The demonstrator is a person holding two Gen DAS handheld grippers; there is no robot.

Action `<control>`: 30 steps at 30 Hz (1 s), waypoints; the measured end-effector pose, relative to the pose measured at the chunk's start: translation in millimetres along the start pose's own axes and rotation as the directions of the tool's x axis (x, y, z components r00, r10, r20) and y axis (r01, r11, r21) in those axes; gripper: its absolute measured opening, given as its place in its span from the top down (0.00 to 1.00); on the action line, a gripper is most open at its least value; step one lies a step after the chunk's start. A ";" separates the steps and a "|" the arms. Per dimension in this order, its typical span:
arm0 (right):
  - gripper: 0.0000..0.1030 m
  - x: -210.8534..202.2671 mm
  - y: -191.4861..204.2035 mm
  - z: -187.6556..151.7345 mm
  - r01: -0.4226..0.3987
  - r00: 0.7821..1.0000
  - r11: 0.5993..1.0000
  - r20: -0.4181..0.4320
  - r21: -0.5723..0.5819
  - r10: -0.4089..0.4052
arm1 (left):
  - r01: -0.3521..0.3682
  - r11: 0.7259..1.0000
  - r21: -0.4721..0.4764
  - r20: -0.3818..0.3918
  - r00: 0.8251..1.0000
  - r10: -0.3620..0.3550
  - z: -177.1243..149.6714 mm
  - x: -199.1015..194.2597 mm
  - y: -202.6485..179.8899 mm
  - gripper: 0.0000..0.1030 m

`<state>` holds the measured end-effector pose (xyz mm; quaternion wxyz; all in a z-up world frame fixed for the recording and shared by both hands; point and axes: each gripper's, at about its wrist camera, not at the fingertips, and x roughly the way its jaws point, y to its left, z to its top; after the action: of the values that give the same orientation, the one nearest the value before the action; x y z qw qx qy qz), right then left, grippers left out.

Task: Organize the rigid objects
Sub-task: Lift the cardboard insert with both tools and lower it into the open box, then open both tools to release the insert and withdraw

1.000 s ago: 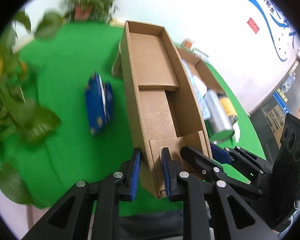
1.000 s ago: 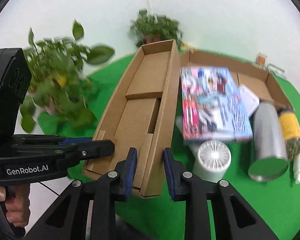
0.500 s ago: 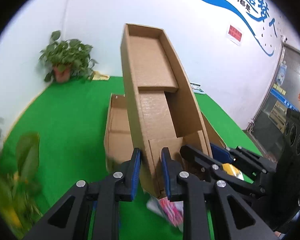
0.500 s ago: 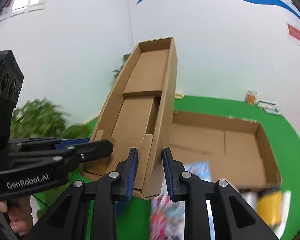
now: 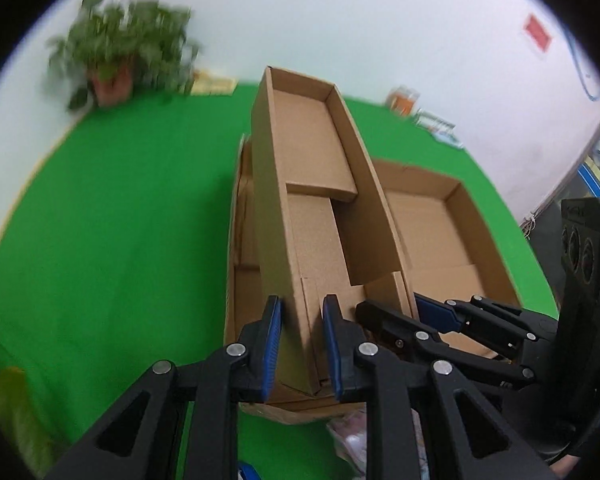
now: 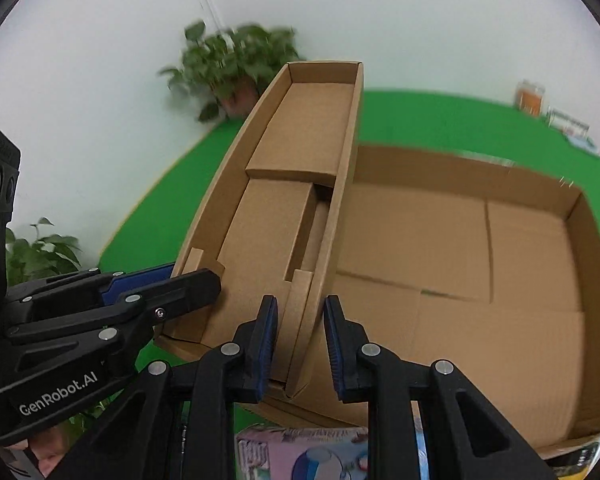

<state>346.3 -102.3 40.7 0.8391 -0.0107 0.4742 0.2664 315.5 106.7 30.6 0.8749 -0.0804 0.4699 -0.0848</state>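
Both grippers hold a long narrow cardboard box (image 5: 320,216), open side facing me, with an inner folded insert. My left gripper (image 5: 300,344) is shut on its left wall near the close end. My right gripper (image 6: 300,344) is shut on its right wall (image 6: 324,248) near the close end. The narrow box is held above a wide shallow cardboard tray (image 6: 480,264) that lies empty on the green table; the tray also shows in the left wrist view (image 5: 432,224). A colourful printed book or package (image 6: 312,456) shows at the bottom edge, under the grippers.
The green table (image 5: 120,220) reaches a white wall. A potted plant (image 5: 120,52) stands at the back left corner. Another leafy plant (image 6: 40,252) is at the left. Small items (image 5: 404,100) sit at the back right by the wall.
Both grippers have tipped down and moved the narrow box over the wide tray. The tray now fills more of both views, and the loose objects have dropped out of sight below.
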 end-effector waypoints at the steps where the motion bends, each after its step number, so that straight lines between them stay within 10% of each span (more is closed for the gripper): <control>1: 0.79 12.8 -0.8 -2.1 -0.002 1.000 1.000 -0.031 0.011 0.002 | 0.002 1.000 -0.016 -0.022 1.000 -0.002 -2.6 9.8 6.0 0.81; 9: 0.79 87.4 -1.7 -13.1 -0.035 0.971 0.996 -0.232 0.081 0.053 | -0.021 0.998 -0.058 -0.098 0.995 0.016 -31.2 43.5 26.5 0.81; 20: 0.71 116.2 18.7 9.5 -0.031 0.971 0.999 -0.234 0.032 0.037 | -0.053 0.998 -0.035 -0.076 0.996 0.051 -40.9 33.9 21.0 0.84; 27: 0.14 52.9 40.6 4.0 0.035 0.999 0.997 -0.025 -0.066 -0.037 | -0.046 0.999 -0.024 0.099 0.994 0.048 -53.2 -13.8 22.2 0.78; 30: 0.00 5.0 38.5 -6.9 0.106 0.989 0.990 0.109 -0.097 -0.095 | -0.079 0.997 0.000 0.216 0.973 0.077 -69.2 -41.8 8.5 0.36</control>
<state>325.3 -69.0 42.0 0.8734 -0.0637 0.4143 0.2479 235.6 120.1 24.8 0.9238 -0.0669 0.3744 -0.0431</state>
